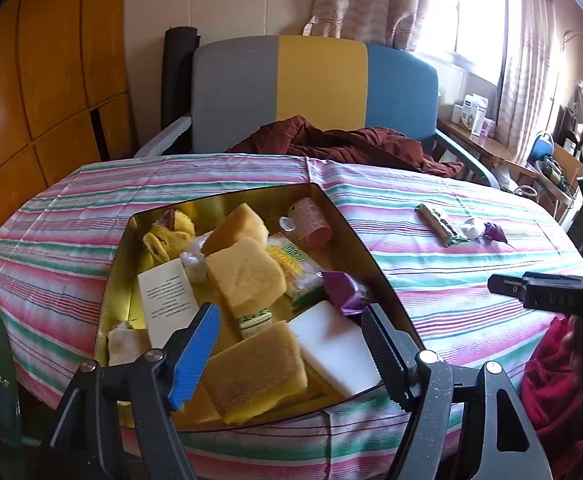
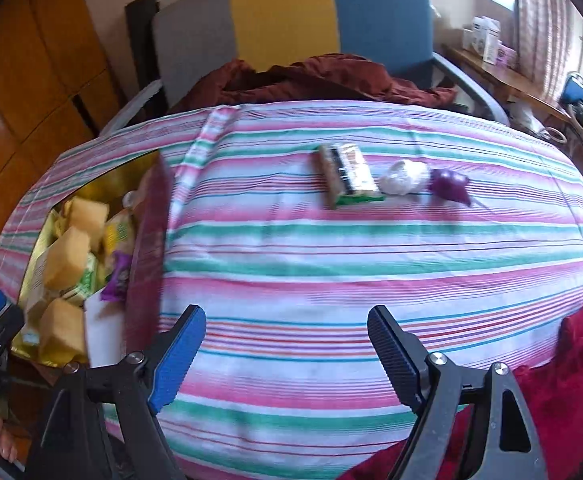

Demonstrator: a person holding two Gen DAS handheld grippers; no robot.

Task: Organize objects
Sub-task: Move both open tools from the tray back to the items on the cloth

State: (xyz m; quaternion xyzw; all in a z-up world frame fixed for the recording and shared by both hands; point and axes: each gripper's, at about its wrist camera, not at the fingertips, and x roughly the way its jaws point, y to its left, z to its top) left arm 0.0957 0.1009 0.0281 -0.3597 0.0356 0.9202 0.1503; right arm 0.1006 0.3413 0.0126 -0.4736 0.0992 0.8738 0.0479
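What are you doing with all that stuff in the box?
A person holding two grippers is tidying things into a gold tin on a striped tablecloth. The tin already holds yellow sponges, a pink cup and a white block. Both the left gripper, above the tin, and the right gripper, over the cloth, are open and hold nothing. A snack bar, a white wrapped lump and a purple wrapped sweet are not yet in the tin.

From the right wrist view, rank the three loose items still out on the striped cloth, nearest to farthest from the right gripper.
Measured from the right gripper:
1. Green-edged snack packet, ahead, leftmost of the row.
2. White wrapped lump, just right of the packet.
3. Purple wrapped candy, rightmost.
The lump and the candy are nearly level.
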